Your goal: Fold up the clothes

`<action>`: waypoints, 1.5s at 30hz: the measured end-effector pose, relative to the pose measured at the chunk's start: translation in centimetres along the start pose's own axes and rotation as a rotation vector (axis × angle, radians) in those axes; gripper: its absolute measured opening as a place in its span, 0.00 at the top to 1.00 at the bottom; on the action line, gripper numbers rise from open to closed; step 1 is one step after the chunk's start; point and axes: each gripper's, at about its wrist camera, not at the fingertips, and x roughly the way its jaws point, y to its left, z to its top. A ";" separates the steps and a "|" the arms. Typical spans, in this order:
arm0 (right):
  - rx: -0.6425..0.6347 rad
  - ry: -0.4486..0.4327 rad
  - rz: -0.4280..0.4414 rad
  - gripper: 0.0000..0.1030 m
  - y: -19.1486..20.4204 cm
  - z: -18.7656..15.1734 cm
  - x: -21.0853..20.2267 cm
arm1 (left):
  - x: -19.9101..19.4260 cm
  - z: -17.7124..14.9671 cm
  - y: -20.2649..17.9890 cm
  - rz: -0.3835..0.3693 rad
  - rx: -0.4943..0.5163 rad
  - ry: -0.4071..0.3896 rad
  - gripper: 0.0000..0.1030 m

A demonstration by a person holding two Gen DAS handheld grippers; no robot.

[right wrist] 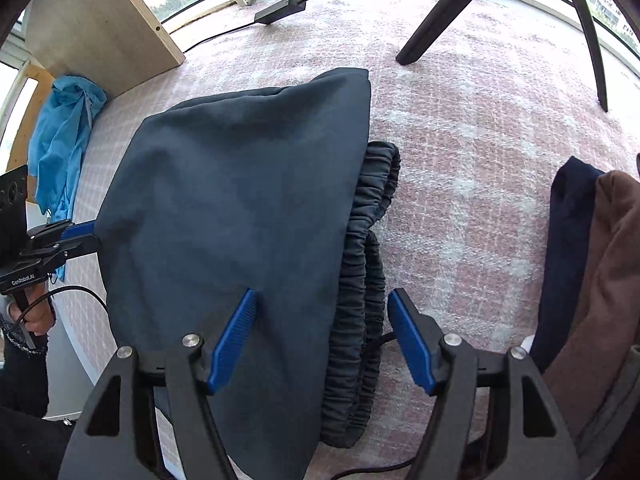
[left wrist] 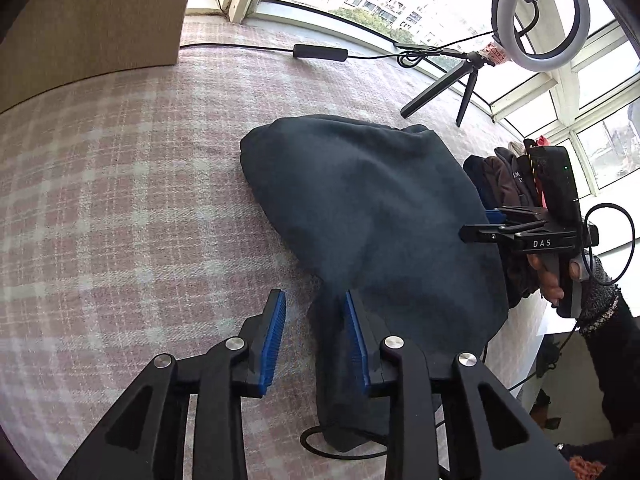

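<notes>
Home sunroom: bay windows (left wrist: 360, 4), plaid blanket (left wrist: 120, 200).

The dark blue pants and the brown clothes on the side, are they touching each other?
Apart. The right wrist view shows bare pink plaid cloth between the dark blue pants, with their elastic waistband, and the brown clothes.

Folded trousers (right wrist: 240, 208) lie on the blanket-covered surface (left wrist: 120, 200). A ring light on a tripod (left wrist: 536, 16) stands behind them, a clothes pile (right wrist: 592, 280) to their right, a crumpled cloth (right wrist: 60, 140) to their left.
</notes>
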 end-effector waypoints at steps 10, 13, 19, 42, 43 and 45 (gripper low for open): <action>-0.148 -0.107 -0.067 0.11 3.0 -2.0 1.9 | 3.4 0.3 -1.3 0.013 0.055 0.069 0.62; -0.138 -0.112 -0.065 0.14 3.0 -1.8 1.8 | 4.4 0.2 -1.8 0.017 0.072 0.088 0.61; -0.127 -0.182 -0.088 0.47 3.2 -3.0 1.1 | 5.8 -0.5 -3.5 0.065 0.152 0.093 0.78; -0.175 -0.175 -0.259 0.37 3.3 -4.1 -2.1 | 5.4 -0.4 -5.4 0.089 0.186 0.045 0.92; -0.159 -0.166 -0.228 0.21 2.5 -4.0 -2.0 | 5.4 -0.5 -5.4 0.089 0.186 0.048 0.92; -0.126 -0.148 -0.165 0.19 0.8 -3.8 -1.8 | 5.5 -0.6 -5.5 0.103 0.189 0.051 0.92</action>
